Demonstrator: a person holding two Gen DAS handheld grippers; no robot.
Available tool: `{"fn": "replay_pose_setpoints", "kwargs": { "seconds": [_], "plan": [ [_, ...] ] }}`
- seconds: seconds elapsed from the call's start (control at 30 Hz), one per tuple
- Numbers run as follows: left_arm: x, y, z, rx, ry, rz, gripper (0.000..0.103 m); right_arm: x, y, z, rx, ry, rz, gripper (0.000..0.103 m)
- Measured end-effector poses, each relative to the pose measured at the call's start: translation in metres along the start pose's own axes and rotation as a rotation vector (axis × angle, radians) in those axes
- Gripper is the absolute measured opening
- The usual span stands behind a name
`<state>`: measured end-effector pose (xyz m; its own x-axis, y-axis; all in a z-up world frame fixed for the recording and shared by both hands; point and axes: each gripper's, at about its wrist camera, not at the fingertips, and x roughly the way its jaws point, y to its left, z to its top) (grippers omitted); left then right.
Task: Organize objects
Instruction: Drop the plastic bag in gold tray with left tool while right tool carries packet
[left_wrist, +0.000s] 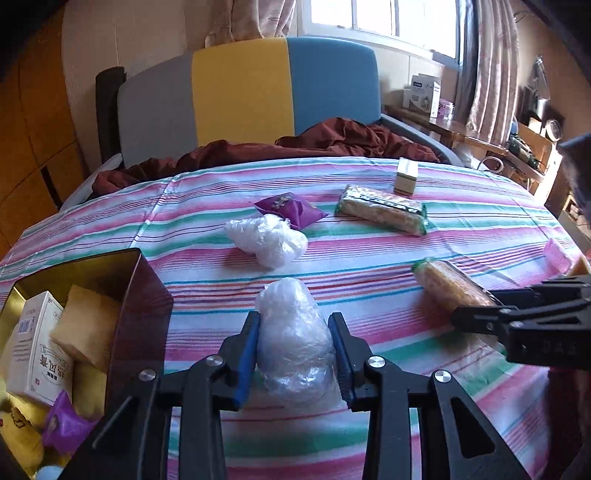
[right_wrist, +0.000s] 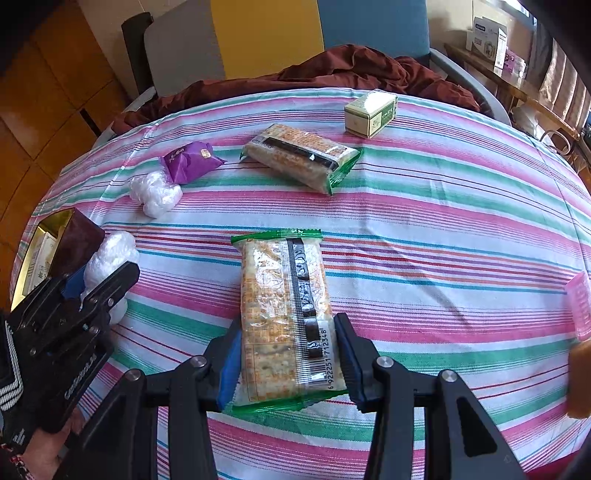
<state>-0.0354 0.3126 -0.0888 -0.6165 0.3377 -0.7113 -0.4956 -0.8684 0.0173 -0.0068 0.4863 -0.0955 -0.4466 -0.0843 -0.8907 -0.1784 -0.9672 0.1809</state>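
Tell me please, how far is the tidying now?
Partly done: the tin already holds several packets. In hand: left gripper clamps a plastic bundle; right gripper grips a cracker pack. Left on the cloth: another bundle, purple packet, second cracker pack, small box.
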Motion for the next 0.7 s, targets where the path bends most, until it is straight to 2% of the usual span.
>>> {"fn": "replay_pose_setpoints", "kwargs": {
  "seconds": [0.17,0.33,0.57,0.7],
  "plan": [
    [-0.033,-0.003,-0.015,0.014,-0.047,-0.064,0.037,0.002,0.002,-0.001,-0.01,0.003,0.003,0.047],
    [-0.067,0.007,-0.021,-0.001,-0.083,-0.088,0.037,0.005,0.007,-0.004,-0.032,0.005,0.005,0.046],
    [-0.108,0.041,-0.034,-0.029,-0.118,-0.063,0.037,0.005,0.014,-0.005,-0.064,-0.012,0.021,0.046],
    [-0.12,0.072,-0.047,-0.077,-0.105,-0.03,0.037,0.002,0.019,-0.006,-0.084,-0.031,0.031,0.046]
  ]
}}
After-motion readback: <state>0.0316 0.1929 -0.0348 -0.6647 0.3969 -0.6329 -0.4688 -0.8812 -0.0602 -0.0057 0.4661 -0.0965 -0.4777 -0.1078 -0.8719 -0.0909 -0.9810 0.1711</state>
